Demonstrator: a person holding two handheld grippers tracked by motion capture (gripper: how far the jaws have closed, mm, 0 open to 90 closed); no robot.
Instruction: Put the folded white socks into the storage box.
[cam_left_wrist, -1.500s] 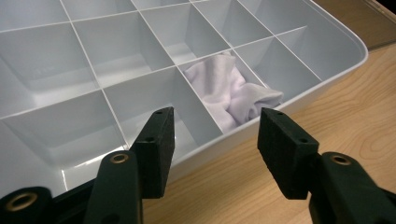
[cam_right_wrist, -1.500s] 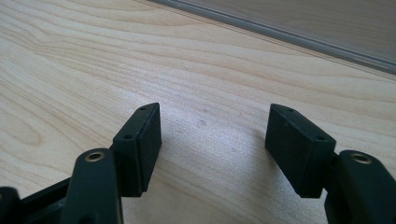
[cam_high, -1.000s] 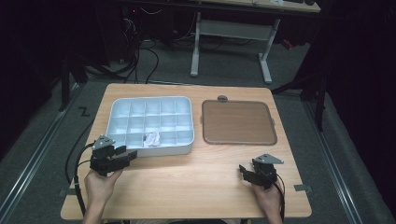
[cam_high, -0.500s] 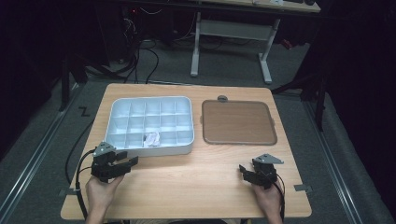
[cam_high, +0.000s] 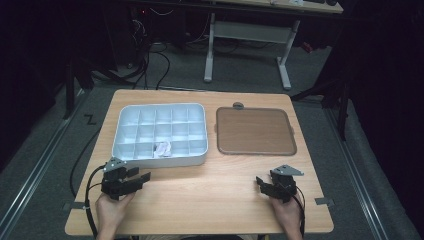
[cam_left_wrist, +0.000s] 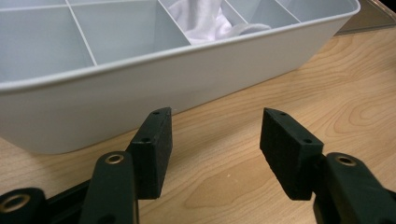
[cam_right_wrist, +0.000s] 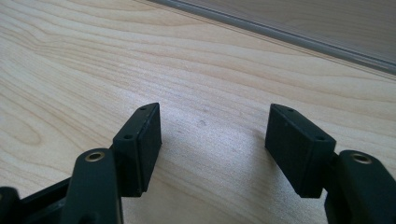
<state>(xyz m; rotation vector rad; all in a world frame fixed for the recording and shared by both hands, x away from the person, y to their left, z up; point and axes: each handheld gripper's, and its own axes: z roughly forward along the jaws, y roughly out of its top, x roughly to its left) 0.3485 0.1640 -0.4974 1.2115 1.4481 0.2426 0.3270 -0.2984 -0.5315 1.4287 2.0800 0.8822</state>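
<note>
Currently both my grippers, left gripper (cam_high: 131, 178) and right gripper (cam_high: 267, 184), rest low with jaws apart, empty. White crumpled cloth (cam_high: 163, 148) sits in the compartment tray's (cam_high: 128, 123) front row. Probably between steps; next reach needs clearing the near wall.

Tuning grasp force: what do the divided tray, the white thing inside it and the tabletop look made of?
Divided tray: looks like moulded plastic, pale grey, smooth with thin even walls and a rounded rim. White item: probably soft cloth or tissue, going by its folds and crumples. Tabletop: wood or wood-look laminate, matte, with visible grain.
</note>
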